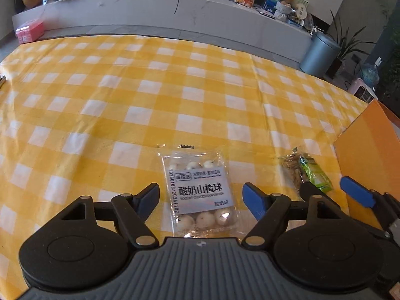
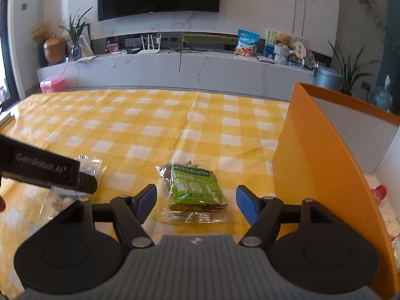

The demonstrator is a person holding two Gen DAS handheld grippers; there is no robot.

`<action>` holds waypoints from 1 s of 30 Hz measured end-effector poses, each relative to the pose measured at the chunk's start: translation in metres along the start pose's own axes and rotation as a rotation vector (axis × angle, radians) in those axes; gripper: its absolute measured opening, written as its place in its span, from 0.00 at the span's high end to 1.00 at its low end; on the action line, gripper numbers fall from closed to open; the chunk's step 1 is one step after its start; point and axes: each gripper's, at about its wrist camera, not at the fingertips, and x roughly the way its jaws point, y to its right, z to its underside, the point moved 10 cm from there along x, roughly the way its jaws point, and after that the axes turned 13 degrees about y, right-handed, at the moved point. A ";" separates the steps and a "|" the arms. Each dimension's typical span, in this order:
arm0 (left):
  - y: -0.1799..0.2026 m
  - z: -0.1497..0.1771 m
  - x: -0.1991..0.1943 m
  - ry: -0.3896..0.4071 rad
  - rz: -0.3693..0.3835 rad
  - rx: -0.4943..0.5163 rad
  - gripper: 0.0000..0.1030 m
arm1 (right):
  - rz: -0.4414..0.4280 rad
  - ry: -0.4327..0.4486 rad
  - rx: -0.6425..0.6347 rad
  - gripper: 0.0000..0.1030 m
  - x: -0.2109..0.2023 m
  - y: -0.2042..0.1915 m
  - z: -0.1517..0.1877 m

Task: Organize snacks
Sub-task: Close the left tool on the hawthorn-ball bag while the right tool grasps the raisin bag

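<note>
The counter (image 2: 150, 130), under a yellow checked cloth, lies bare and wide ahead of both tools, so there is plenty of room to lift and swing. The one wall to mind is the orange box (image 2: 307, 150), standing just right of the right hand-held gripper (image 2: 196, 200); its tall near edge must be cleared from above, and what already lies inside is too blurred to name.

The yoghurt-ball packet (image 1: 198, 195) lies flat between the spread jaws of the left hand-held gripper (image 1: 201, 193), touched by neither. It is light, its clear film slippery and crinkly, and the balls inside probably crush easily (so pinch across the short width, gently).

The raisin packet (image 2: 193, 187) lies flat between the right tool's jaws, also spread and not pressing. It looks smaller and plumper, soft but forgiving; take it across the green label, not by the flimsy sealed edge.
</note>
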 end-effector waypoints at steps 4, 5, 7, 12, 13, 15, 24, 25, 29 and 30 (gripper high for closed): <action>0.003 0.007 0.005 -0.020 -0.003 -0.009 0.11 | -0.011 -0.040 0.043 0.34 0.012 0.003 0.009; 0.005 0.007 0.006 -0.021 -0.008 0.002 0.11 | -0.012 -0.053 0.067 0.34 0.015 0.004 0.013; 0.007 0.007 0.007 -0.014 -0.017 0.029 0.11 | -0.014 -0.064 0.108 0.36 0.016 0.007 0.016; 0.009 0.006 0.011 0.000 -0.028 0.088 0.06 | -0.019 -0.081 0.094 0.37 0.009 0.001 0.020; 0.012 0.006 0.014 -0.002 -0.027 0.112 0.04 | -0.029 -0.088 0.094 0.37 0.007 0.000 0.021; 0.019 0.009 0.018 0.000 -0.038 0.193 0.04 | -0.041 -0.088 0.075 0.36 0.001 -0.004 0.022; 0.004 0.007 0.010 -0.017 -0.035 0.222 0.28 | -0.050 -0.054 0.060 0.35 -0.006 -0.002 0.016; 0.004 0.007 0.009 -0.022 -0.023 0.236 0.28 | -0.057 -0.048 0.070 0.34 -0.006 -0.002 0.014; 0.004 0.009 0.009 -0.024 0.009 0.280 0.24 | -0.084 -0.022 0.089 0.29 -0.004 -0.002 0.009; 0.003 0.009 0.009 -0.022 -0.001 0.281 0.20 | -0.085 -0.022 0.085 0.29 -0.002 -0.003 0.008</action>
